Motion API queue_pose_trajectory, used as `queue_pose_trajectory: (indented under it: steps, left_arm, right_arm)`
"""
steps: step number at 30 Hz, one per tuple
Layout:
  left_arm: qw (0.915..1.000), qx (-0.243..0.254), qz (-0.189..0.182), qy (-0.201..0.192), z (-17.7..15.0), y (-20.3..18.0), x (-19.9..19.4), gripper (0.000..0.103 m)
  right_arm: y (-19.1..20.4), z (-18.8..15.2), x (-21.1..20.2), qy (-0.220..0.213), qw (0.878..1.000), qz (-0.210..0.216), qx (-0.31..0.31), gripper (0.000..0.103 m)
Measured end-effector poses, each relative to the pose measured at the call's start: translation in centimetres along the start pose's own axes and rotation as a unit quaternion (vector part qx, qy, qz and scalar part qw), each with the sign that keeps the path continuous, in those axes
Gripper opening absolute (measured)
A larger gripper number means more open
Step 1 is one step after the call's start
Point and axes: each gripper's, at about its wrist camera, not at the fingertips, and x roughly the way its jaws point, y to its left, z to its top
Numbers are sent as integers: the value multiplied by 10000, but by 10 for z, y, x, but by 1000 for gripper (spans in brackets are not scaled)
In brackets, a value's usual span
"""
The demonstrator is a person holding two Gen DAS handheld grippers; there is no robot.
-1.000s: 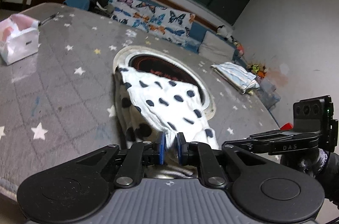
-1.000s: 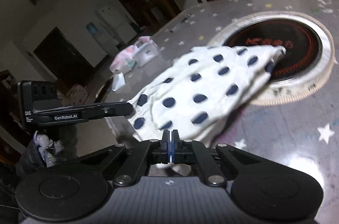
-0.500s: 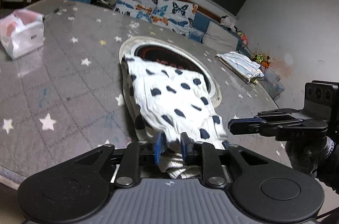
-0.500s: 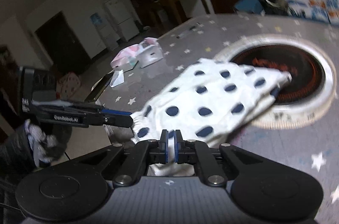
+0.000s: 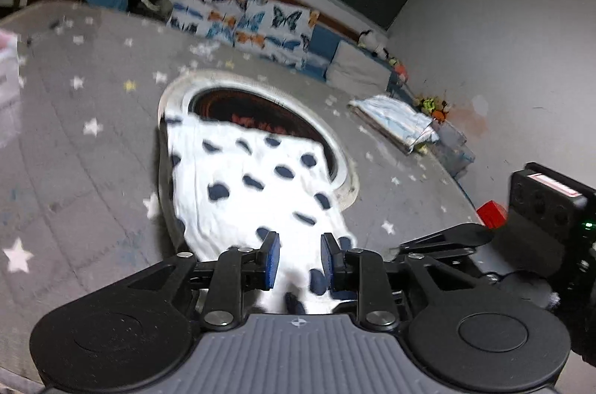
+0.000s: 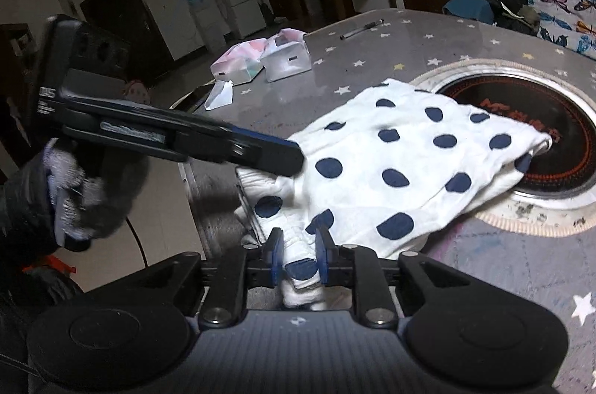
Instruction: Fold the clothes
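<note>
A white garment with dark blue dots (image 5: 257,185) lies folded on the grey star-print table (image 5: 74,140), its far end over the round inset burner (image 5: 260,111). My left gripper (image 5: 297,260) is open, its jaws either side of the garment's near edge. My right gripper (image 6: 298,258) is open too, with a bunched cloth edge (image 6: 298,263) between its jaws. In the right wrist view the garment (image 6: 402,163) lies flat and the left gripper (image 6: 238,148) reaches over its left end. The right gripper's finger also shows in the left wrist view (image 5: 447,237).
A folded light-blue striped cloth (image 5: 395,122) lies at the table's far right. White and pink boxes (image 6: 268,59), a paper scrap (image 6: 221,94) and a pen (image 6: 361,29) lie at the far left. A butterfly-print sofa (image 5: 246,18) stands behind the table. The table's near edge is right below the grippers.
Both grippers have opened from shut on the garment's near edge. The garment has dropped and now lies flat on the table. The left gripper has swung closer to the right one.
</note>
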Motion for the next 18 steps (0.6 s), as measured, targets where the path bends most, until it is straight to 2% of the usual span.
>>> queue_pose_trajectory:
  steps: [4,10,13,18]
  left_arm:
    - [9998,-147,59,147,-7,13,7,26]
    - [9997,-191,22,114,-6,15,4,27]
    - [9999,-104,41,60,-4,10,2,28]
    - [10000,41,19,20,-3,0,4,28]
  right_arm:
    - [-4,-5,2,70,9999,51,107,19]
    - [-8,-3,-2,94,9998,77,158,21]
    - [-11,5,-15,-113,9999,-54,110,29]
    - [-27,19,-19,-406,9984,-351,172,29]
